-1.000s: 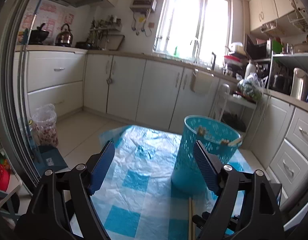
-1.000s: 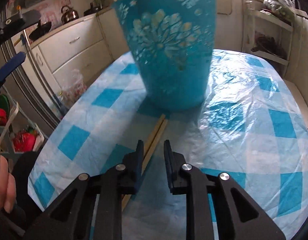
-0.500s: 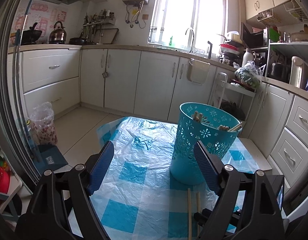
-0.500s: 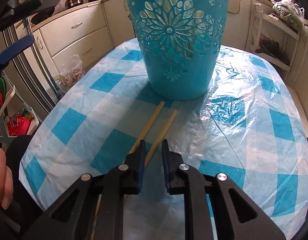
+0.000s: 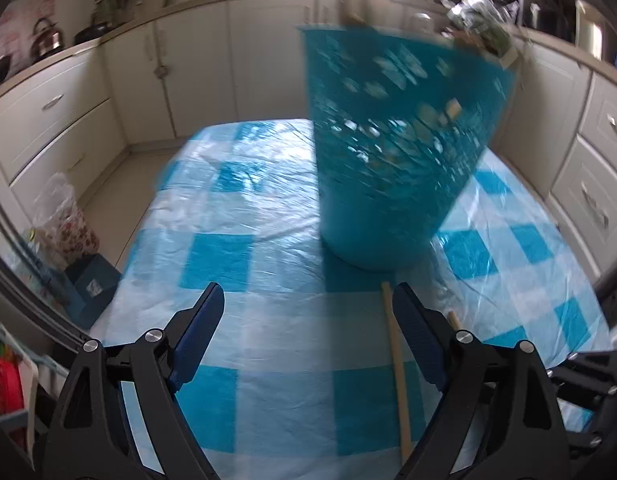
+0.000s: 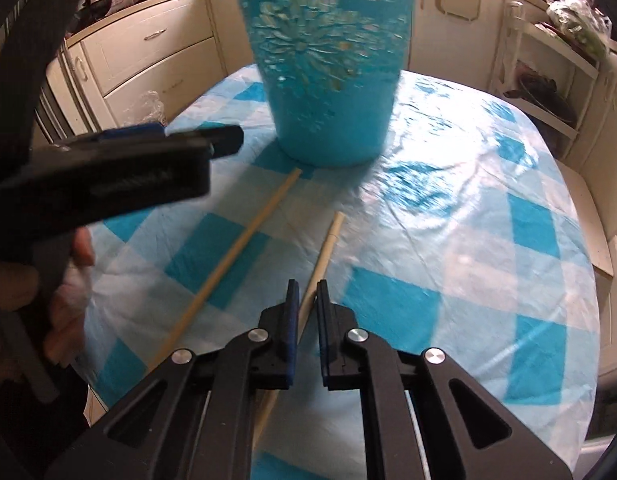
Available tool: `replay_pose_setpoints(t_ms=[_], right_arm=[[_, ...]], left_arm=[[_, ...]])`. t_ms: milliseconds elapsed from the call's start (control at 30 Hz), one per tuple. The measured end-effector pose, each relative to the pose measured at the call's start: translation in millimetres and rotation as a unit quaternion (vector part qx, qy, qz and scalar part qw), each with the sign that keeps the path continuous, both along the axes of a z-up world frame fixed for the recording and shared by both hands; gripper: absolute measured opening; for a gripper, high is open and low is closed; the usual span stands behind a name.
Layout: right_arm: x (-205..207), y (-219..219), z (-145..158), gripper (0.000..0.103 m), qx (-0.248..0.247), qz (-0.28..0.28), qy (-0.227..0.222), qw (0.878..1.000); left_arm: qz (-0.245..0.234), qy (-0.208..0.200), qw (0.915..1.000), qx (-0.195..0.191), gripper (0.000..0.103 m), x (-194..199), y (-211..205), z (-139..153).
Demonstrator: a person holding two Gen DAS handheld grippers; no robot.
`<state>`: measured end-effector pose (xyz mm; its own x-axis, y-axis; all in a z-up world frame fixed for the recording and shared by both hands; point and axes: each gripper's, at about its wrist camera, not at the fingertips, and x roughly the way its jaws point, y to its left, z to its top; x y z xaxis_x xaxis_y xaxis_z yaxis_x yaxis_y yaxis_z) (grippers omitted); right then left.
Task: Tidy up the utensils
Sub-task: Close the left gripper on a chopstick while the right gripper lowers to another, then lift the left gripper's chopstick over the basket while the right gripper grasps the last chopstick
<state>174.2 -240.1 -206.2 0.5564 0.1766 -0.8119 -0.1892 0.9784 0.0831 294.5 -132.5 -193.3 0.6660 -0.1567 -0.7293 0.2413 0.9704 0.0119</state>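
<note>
Chopsticks lie on my table: two of them on the blue-and-white checked cloth (image 6: 448,240), in front of the teal basket (image 6: 328,72).

The right-hand chopstick (image 6: 326,248) runs from just short of the basket's base back toward me and passes between the pads of my right gripper (image 6: 307,312). Those jaws are clenched on it, the stick pinched in the narrow slot between them, its tail coming out below the gripper body. Its far tip seems to rest on the cloth, though I cannot tell whether it is slightly lifted.

The other chopstick (image 6: 236,248) lies free on the cloth to the left of the first, angled so that its far end almost touches the basket's foot. From the left wrist view the same stick (image 5: 396,352) lies just inside the right finger of my left gripper (image 5: 308,332). That gripper's jaws stand wide and are opening further, with only cloth and the edge of this stick between them; the pads press on nothing. It hangs above the table, pointing down at the cloth near the basket.

In the right wrist view I see the left gripper's body coming in from the left, with the person's hand (image 6: 68,280) on its handle.

The basket stands upright on the cloth, blurred in both views, with pale stick ends showing through its cut-out wall. Cream cabinets (image 5: 196,64) surround the table.
</note>
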Motion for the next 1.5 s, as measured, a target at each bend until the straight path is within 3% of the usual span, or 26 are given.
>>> replay_pose_setpoints(t_ms=[200, 300, 333, 400, 433, 467, 567, 667, 700, 767, 833, 900, 1033, 1133, 1233, 1500], right_arm=[[2, -7, 1, 0.010, 0.014, -0.008, 0.000, 1.000], [4, -6, 1, 0.011, 0.015, -0.009, -0.003, 1.000], [5, -6, 1, 0.011, 0.014, -0.010, -0.004, 1.000], [7, -6, 1, 0.012, 0.011, -0.010, -0.006, 1.000], [8, -6, 1, 0.012, 0.010, -0.010, -0.007, 1.000], [11, -6, 1, 0.012, 0.008, -0.010, -0.008, 1.000], [15, -3, 1, 0.019, 0.010, -0.006, -0.006, 1.000], [15, 1, 2, 0.029, 0.009, 0.006, -0.004, 1.000], [15, 2, 2, 0.032, 0.007, 0.008, -0.004, 1.000], [17, 6, 1, 0.036, 0.003, 0.013, -0.003, 1.000], [19, 10, 1, 0.041, -0.003, 0.017, -0.003, 1.000], [22, 16, 1, 0.042, -0.013, 0.019, -0.002, 1.000], [21, 15, 1, 0.042, -0.005, 0.017, -0.001, 1.000], [18, 12, 0, 0.042, -0.001, 0.017, -0.006, 1.000], [17, 11, -1, 0.042, 0.002, 0.017, -0.009, 1.000], [19, 8, -1, 0.042, 0.009, 0.019, -0.011, 1.000]], left_arm=[[-0.029, 0.010, 0.9975, 0.064, 0.081, 8, -32, -18], [-0.037, 0.023, 0.9955, 0.084, 0.071, 13, -41, -26], [-0.042, 0.030, 0.9948, 0.088, 0.062, 14, -44, -30], [-0.059, 0.036, 0.9947, 0.076, 0.044, 14, -46, -29], [-0.075, 0.043, 0.9940, 0.067, 0.018, 14, -49, -29], [-0.090, 0.050, 0.9927, 0.063, 0.006, 13, -52, -28], [-0.111, 0.068, 0.9905, 0.045, 0.005, 9, -53, -25], [-0.116, 0.075, 0.9904, -0.004, 0.005, 1, -30, -4], [-0.121, 0.068, 0.9896, -0.036, 0.005, -4, -17, 15], [-0.129, 0.030, 0.9885, -0.074, 0.005, -14, 0, 49], [-0.135, -0.045, 0.9833, -0.113, 0.005, -20, 13, 100], [-0.129, -0.133, 0.9710, -0.152, 0.005, -19, 18, 152], [-0.084, -0.254, 0.9418, -0.204, 0.005, -11, 13, 203], [-0.036, -0.313, 0.9224, -0.224, 0.005, 4, 3, 216], [0.010, -0.346, 0.9111, -0.223, 0.005, 22, -7, 212], [0.053, -0.342, 0.9158, -0.204, 0.005, 53, -25, 176]])
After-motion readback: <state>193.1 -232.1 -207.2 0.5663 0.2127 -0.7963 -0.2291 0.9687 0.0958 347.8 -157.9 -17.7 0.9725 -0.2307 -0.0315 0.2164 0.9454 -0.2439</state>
